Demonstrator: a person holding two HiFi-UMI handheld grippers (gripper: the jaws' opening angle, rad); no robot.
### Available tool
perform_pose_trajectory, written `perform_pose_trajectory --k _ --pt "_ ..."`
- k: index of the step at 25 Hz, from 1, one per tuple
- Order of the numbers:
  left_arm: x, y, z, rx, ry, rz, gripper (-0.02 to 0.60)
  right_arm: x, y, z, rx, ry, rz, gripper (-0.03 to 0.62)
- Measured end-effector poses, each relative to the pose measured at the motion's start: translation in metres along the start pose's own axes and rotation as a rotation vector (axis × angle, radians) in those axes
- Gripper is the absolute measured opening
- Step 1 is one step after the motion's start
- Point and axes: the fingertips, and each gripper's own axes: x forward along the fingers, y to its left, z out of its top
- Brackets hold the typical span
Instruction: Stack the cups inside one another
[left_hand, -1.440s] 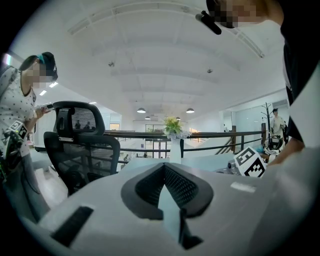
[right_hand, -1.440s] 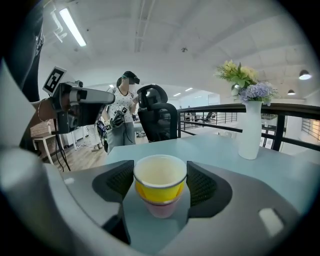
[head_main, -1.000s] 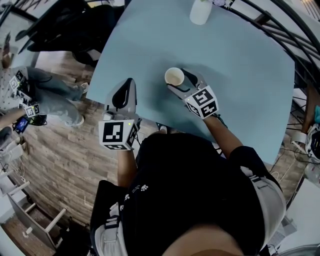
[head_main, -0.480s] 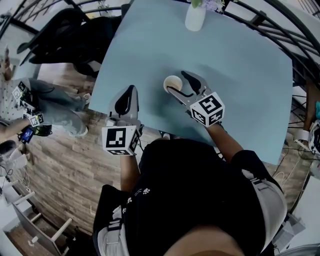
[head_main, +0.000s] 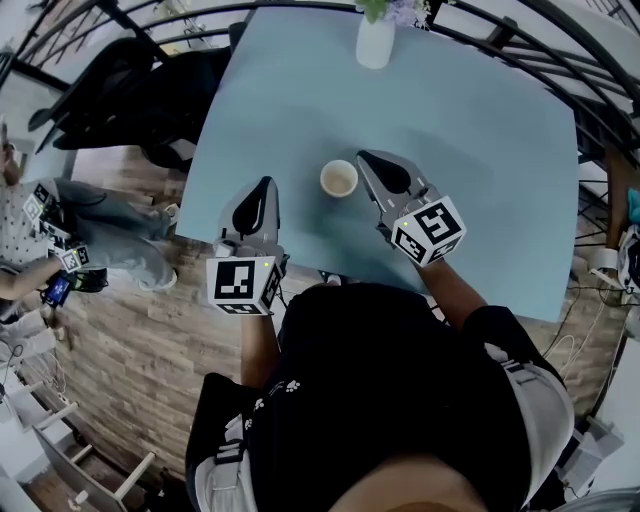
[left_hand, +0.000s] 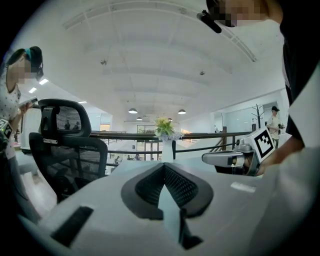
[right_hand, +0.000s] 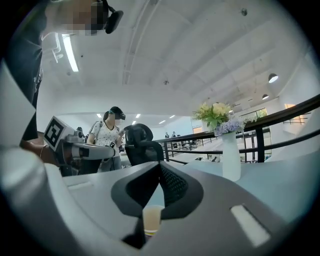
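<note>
- The right gripper (head_main: 365, 155) has its jaws pressed together, tip against tip. They have just been closing, and nothing is caught between them.
- The paper cup (head_main: 339, 179) stands upright on the light blue tabletop (head_main: 480, 150), its open mouth facing up. It is just to the left of the right jaws' tips and not touching them.
- In the right gripper view the cup shows low down, below the line where those jaws meet, with the tabletop around it.
- Whether more cups sit nested inside it cannot be told.
- The left gripper (head_main: 265, 182) also has its jaws clenched, and they grasp nothing. In the left gripper view only a wedge of tabletop shows beneath their meeting tips.
- The cup lies ahead and to the right of the left jaws, nearer the right jaws than the left.
- The left jaws hang over the near left edge of the tabletop, and the two grippers are well apart.
- A white vase (head_main: 375, 45) with flowers (head_main: 385, 10) stands at the far edge of the tabletop, well beyond both pairs of jaws.
- A black office chair (head_main: 150, 70) stands off the tabletop, ahead and to the left of the left jaws.
- Another person (head_main: 60, 200) stands on the wooden floor (head_main: 130, 330), left of the left jaws.
</note>
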Motion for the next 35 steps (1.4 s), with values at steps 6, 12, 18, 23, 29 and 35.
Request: perform_pose_trajectory --k 6,12,18,23,29,35 --pt "0.006 -0.006 0.001 0.007 -0.004 -0.038 -0.008 -0.009 -0.007 0.009 -0.024 -0.013 -0.057 0.005" --pt "0.008 -0.01 0.001 0.006 -0.011 -0.056 -0.008 -0.014 -0.005 0.01 -0.045 -0.024 -0.073 0.005" --pt "0.005 -0.012 0.001 0.003 -0.011 -0.063 -0.008 -0.018 -0.002 0.015 -0.075 -0.03 -0.085 0.005" --pt "-0.001 -0.016 0.002 -0.002 -0.016 -0.053 -0.008 -0.022 0.001 0.013 -0.068 -0.019 -0.08 0.005" --pt "-0.009 -0.019 -0.003 -0.015 -0.015 -0.037 -0.008 -0.024 0.006 0.011 -0.059 -0.016 -0.055 0.005" --pt "-0.012 -0.026 -0.004 -0.016 -0.016 -0.04 -0.008 -0.031 0.011 0.012 -0.064 -0.014 -0.048 0.005"
